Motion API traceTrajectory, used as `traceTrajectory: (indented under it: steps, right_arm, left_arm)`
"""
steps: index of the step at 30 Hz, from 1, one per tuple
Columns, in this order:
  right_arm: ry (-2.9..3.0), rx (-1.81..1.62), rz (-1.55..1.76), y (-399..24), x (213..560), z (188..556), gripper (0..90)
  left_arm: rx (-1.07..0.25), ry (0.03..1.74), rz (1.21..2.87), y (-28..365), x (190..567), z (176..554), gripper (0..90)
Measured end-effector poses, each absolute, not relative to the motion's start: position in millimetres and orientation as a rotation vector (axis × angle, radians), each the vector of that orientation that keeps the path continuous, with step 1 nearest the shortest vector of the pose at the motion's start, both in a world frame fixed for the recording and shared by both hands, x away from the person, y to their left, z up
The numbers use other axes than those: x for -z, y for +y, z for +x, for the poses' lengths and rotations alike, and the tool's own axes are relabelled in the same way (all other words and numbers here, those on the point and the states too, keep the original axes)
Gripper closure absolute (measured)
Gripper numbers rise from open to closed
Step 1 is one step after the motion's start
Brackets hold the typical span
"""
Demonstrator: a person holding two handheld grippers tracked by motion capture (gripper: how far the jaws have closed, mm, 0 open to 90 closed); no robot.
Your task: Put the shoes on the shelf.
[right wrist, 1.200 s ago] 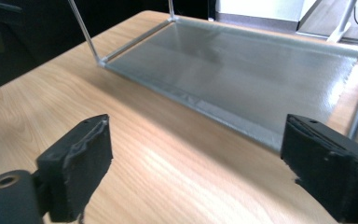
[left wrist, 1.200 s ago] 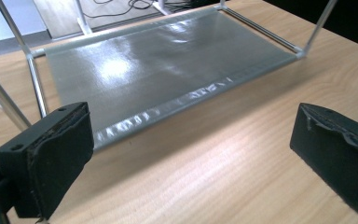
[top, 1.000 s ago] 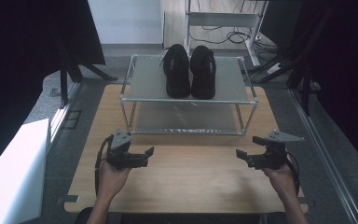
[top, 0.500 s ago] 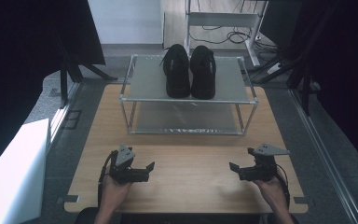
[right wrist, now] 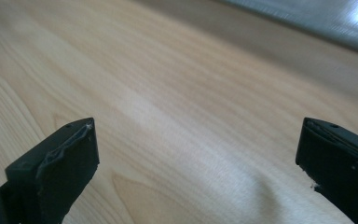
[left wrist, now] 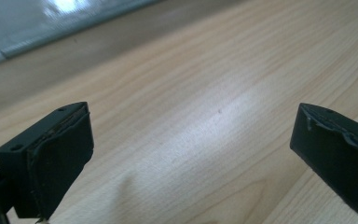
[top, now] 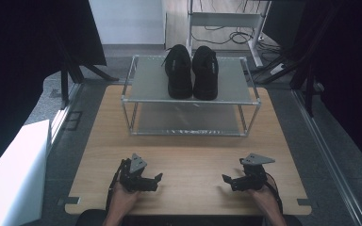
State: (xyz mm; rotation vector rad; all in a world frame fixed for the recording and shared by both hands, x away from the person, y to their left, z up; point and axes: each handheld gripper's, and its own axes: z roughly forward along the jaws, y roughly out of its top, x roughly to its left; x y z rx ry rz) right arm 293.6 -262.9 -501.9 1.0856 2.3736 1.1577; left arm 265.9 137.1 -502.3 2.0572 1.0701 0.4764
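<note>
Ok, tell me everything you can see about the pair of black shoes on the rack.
The black shoes are a matching pair of dark, matte lace-up shoes with no other colour visible. They stand upright, side by side and close together, on the top shelf of the metal-framed rack, near its middle. A lace trails off the left shoe. Only the shelf touches them; both claws are far off, low over the near end of the table.

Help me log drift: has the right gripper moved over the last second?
Yes. In the high view the right gripper has drawn back toward the table's near edge, farther from the rack than before.
</note>
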Motion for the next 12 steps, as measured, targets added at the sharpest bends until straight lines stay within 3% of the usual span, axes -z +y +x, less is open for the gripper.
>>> traceTrajectory:
  steps: [12]
  right_arm:
    - [2.487,-0.983,1.026,-251.1,518.3,294.3,0.0]
  left_arm:
    - [-0.491,1.052,2.182,120.2,514.8,267.6,0.0]
